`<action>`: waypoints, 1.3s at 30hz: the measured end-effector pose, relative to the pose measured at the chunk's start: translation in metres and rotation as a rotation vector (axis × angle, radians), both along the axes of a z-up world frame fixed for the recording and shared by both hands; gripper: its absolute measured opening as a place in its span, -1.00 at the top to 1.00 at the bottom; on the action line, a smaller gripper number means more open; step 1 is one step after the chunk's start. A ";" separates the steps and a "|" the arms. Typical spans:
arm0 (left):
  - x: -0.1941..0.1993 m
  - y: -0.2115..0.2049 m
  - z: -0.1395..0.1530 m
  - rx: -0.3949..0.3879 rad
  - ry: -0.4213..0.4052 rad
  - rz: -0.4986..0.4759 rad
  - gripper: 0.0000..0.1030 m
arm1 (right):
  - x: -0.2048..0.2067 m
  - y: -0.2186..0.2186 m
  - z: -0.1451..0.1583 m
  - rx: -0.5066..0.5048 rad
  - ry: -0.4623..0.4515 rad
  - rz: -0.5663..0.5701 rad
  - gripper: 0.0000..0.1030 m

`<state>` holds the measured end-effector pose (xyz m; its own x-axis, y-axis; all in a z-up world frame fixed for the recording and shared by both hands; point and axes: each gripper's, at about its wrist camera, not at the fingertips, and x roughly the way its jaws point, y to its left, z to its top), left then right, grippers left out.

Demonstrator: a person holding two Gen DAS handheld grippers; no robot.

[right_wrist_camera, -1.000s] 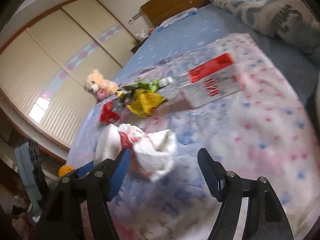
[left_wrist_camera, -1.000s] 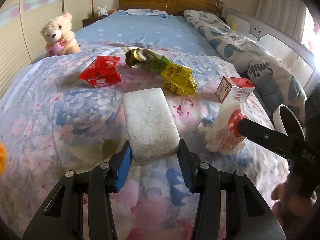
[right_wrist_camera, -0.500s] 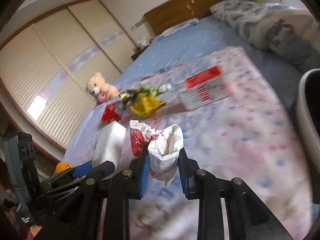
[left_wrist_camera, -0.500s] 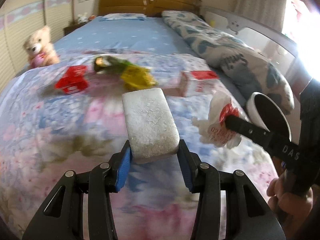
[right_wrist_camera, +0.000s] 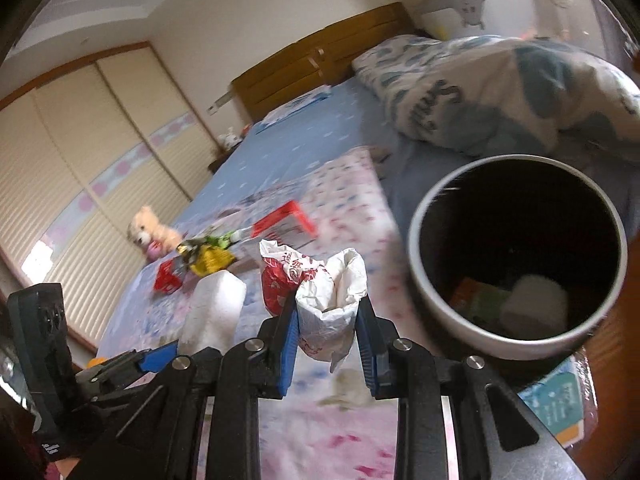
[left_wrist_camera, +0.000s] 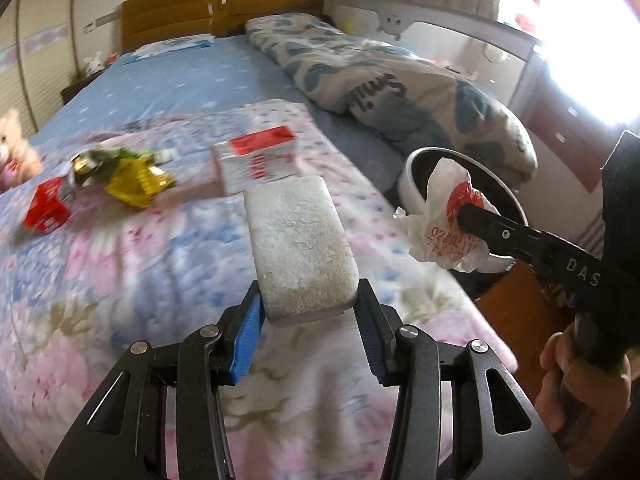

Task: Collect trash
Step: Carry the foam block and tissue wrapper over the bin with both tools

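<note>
My left gripper (left_wrist_camera: 310, 320) is shut on a white foam block (left_wrist_camera: 300, 240) and holds it above the floral quilt; the block also shows in the right wrist view (right_wrist_camera: 214, 308). My right gripper (right_wrist_camera: 328, 324) is shut on a crumpled white and red bag (right_wrist_camera: 320, 292), held in the air beside the rim of the white trash bin (right_wrist_camera: 432, 296). In the left wrist view the bag (left_wrist_camera: 444, 220) hangs in front of the bin (left_wrist_camera: 408, 184). The bin holds some trash. A red and white carton (left_wrist_camera: 258, 160), a yellow wrapper (left_wrist_camera: 136, 184), a green wrapper (left_wrist_camera: 96, 160) and a red pack (left_wrist_camera: 46, 208) lie on the bed.
A teddy bear (right_wrist_camera: 148, 232) sits at the bed's left edge. A rolled blue and white duvet (left_wrist_camera: 400, 88) lies along the right side. A wooden headboard (left_wrist_camera: 220, 4) is at the far end. A blue and white box (right_wrist_camera: 560, 400) lies by the bin on the wooden floor.
My right gripper closed on the crumpled bag, lifted it off the quilt and carried it right to the bin. My left gripper turned right with the foam block.
</note>
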<state>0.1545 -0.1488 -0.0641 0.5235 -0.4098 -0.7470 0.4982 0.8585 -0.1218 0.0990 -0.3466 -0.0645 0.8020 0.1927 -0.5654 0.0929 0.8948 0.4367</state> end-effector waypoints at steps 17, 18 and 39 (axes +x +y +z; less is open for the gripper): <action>-0.009 -0.096 0.009 0.028 -0.016 -0.188 0.15 | -0.039 -0.089 0.000 -0.013 0.015 -0.215 0.48; -0.010 -0.100 0.009 0.034 -0.018 -0.194 0.15 | -0.040 -0.093 0.000 -0.012 0.014 -0.224 0.48; 0.007 -0.158 0.019 0.060 -0.035 -0.255 0.15 | -0.031 -0.137 0.013 -0.024 -0.004 -0.291 0.48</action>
<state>0.1613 -0.3063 -0.0447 0.4353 -0.4874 -0.7570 0.7022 0.7100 -0.0534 0.0677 -0.4836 -0.0519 0.8239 -0.0589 -0.5637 0.3453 0.8408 0.4168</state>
